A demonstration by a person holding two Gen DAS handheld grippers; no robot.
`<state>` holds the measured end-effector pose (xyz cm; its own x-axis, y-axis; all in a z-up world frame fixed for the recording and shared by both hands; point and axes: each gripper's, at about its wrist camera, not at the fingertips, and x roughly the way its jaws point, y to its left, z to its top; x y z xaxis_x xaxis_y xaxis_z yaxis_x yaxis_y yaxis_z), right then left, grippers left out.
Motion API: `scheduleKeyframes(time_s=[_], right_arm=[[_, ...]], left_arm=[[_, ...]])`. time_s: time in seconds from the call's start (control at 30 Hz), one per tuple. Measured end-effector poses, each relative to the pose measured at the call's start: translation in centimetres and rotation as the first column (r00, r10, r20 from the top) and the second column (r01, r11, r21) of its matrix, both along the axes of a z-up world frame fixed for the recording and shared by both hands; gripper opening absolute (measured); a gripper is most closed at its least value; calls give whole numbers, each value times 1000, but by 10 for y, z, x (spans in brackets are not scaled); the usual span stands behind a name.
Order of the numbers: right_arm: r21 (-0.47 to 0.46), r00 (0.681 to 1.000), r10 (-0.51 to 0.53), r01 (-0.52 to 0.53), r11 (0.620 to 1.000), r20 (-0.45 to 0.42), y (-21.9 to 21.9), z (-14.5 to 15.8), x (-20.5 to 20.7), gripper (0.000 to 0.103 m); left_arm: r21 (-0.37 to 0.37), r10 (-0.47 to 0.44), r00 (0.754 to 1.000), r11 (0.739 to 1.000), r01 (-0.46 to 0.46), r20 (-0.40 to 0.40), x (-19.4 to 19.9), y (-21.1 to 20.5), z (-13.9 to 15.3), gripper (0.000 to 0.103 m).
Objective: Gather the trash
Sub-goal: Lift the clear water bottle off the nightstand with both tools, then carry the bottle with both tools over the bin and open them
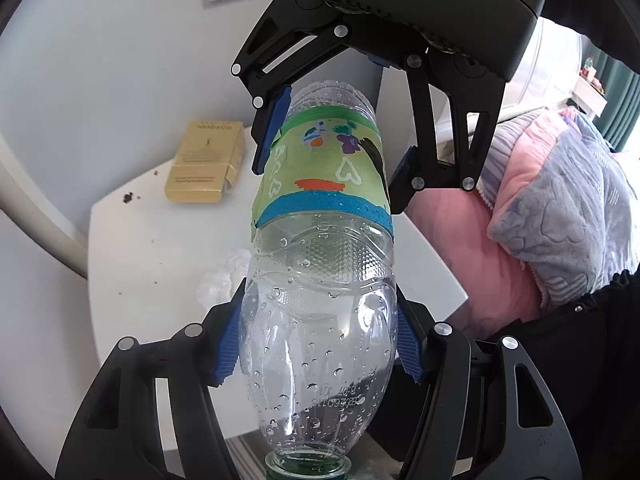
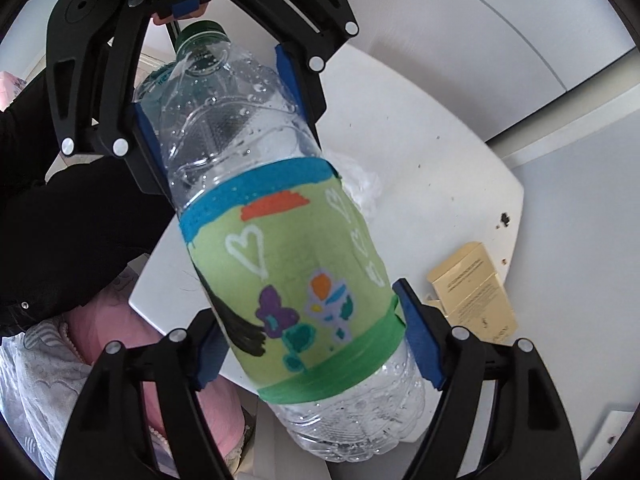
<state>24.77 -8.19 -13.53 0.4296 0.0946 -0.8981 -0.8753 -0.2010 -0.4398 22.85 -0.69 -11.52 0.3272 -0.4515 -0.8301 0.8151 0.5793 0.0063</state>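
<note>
The left gripper has its 2 blue pads pressed against the clear upper part of a plastic bottle, near the green-capped neck. The right gripper has its blue pads clamped on the same bottle at the lower edge of its painted label, by the green band. So the bottle is held off the surface between both grippers, tilted, with droplets inside its clear walls. The label is light green with a blue band, white hearts, an orange patch and drawn flowers.

Below it is a white table with rounded corners. A crumpled clear plastic wrapper lies on it just beside the bottle, a tan cardboard box lies farther back, and dark crumbs are scattered near the edge. Beside the table is a bed with a pink and grey quilt. A pale wall stands behind, with green curtains far off.
</note>
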Motion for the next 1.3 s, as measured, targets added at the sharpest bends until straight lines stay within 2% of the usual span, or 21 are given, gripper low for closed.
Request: scheduleKeyframes(time_s=[0.23,0.43,0.63,0.9,1.13,1.3], right_arm=[[23,997,71,-72,997,39,18,26,-38,72],[23,983,170,-171,985,63,50,28,-79,72],[5,955,290,-291,957,52,92,16,-118,72],[-15,898,439,-440,898,-8,152,-25,-171,72],[-54,849,519,-525,849,-95,193,-82,-206,72],[-78,822,545,-562,824,-165,222,-125,-213,72]], left_arm=[[29,50,997,998,-52,67,-39,19,35,61],[49,130,986,989,-136,106,-85,53,54,61],[64,238,964,967,-247,118,-136,97,59,61],[72,395,913,912,-403,103,-206,161,45,61],[62,505,863,861,-505,26,-258,207,6,61],[71,554,832,831,-552,-21,-282,233,-25,61]])
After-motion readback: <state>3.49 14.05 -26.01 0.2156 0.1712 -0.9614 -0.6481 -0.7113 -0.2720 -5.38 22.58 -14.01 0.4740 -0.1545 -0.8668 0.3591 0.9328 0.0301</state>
